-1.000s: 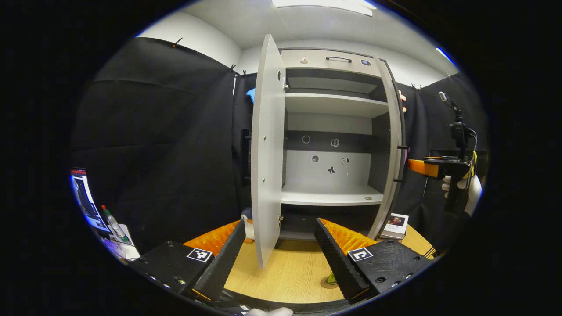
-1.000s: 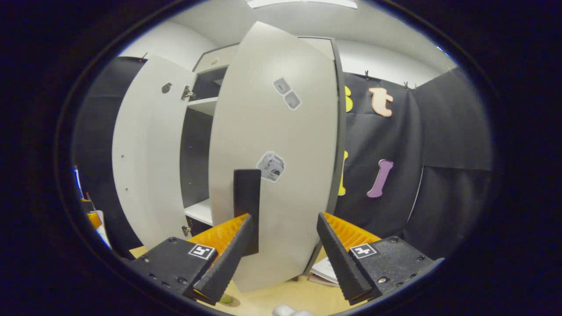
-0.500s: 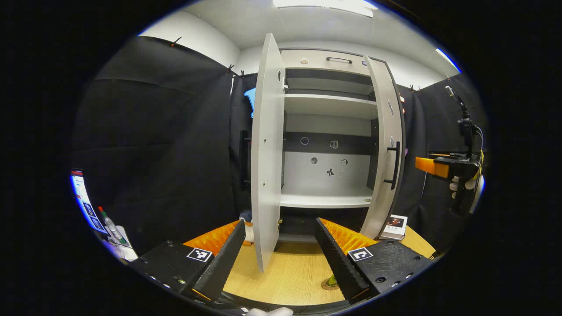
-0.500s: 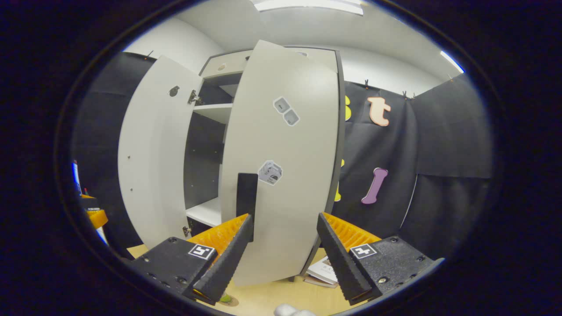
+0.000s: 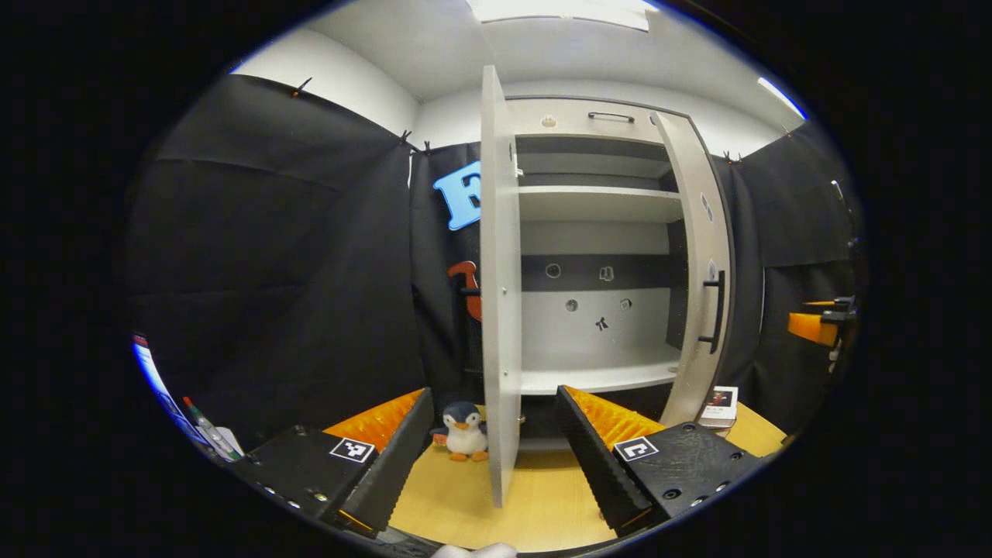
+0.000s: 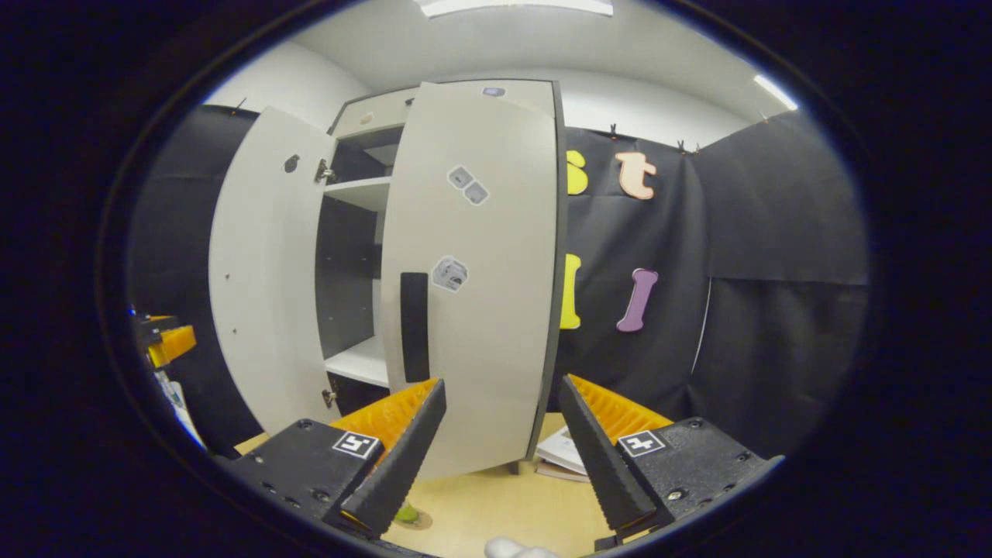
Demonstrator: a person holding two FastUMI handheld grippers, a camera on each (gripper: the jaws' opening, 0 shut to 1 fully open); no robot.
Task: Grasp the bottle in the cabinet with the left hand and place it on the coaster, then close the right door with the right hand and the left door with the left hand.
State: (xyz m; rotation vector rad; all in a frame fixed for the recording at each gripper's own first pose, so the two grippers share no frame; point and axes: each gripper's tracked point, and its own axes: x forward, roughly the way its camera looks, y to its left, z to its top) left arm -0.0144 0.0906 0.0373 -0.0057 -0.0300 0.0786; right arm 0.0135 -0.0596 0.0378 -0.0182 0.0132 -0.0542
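Grey right door (image 6: 473, 271) partly ajar ahead of right gripper (image 6: 502, 434), apart, left gripper (image 5: 492, 442) apart facing left door (image 5: 501, 294) edge-on

This is a recording booth set up like a home corner, not a lived-in room. Black cloth (image 5: 294, 271) hangs clipped along white walls around a grey cabinet (image 5: 597, 256) standing on a wooden desk (image 5: 542, 504), under a ceiling light panel (image 5: 558, 9).

left door (image 5: 501, 310) edge-on, blocking | gap to right door (image 5: 701, 263) free
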